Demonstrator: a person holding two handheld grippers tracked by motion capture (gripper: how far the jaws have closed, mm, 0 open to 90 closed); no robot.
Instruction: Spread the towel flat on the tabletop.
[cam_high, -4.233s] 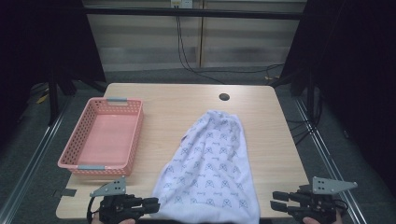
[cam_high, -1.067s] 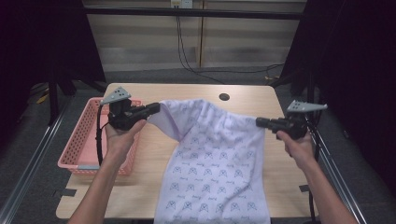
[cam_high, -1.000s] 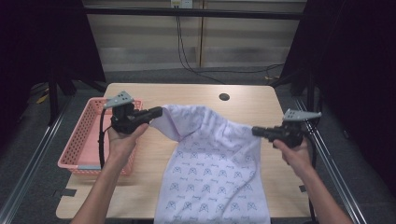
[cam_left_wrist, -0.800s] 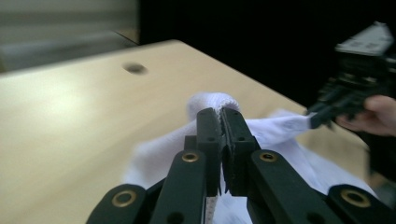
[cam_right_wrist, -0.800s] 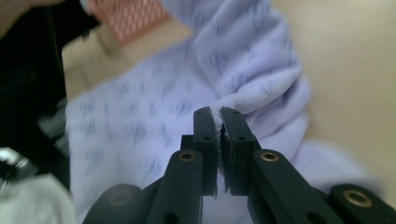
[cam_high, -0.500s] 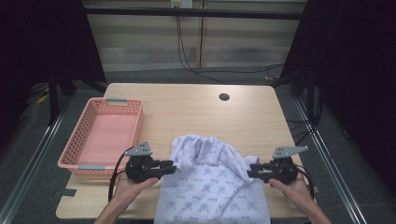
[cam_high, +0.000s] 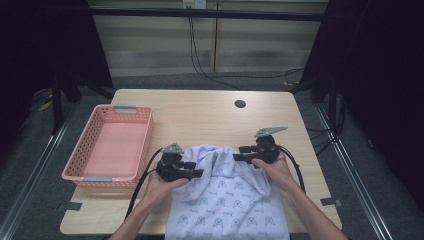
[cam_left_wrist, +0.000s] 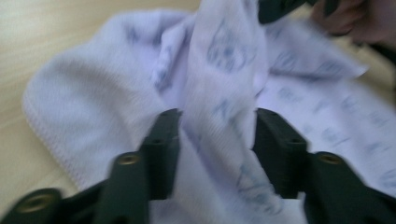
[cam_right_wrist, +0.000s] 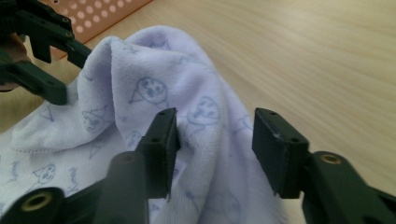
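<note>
Pale wood tabletop (cam_high: 200, 117) lies bare across the upper half of the high view, with only a small dark hole (cam_high: 240, 104) near its far edge. A white towel (cam_high: 227, 202) with blue prints lies at the lower centre, its near end running off the tabletop's near edge, its far end bunched into a raised fold. At left, a pink basket (cam_high: 107, 145) sits close to the tabletop's left edge, just beside the left hand (cam_high: 160, 187).

Both forearms come in from the bottom of the frame, angled inward. The left claw (cam_high: 197, 172) points right onto the towel's bunched end; in the left gripper view its jaws stand apart with a fold of cloth loose between them. The right claw (cam_high: 239, 154) points left at the same bunch; in the right gripper view its jaws are also spread, with cloth humped between them, ungripped. The two claws sit near each other across the fold.
</note>
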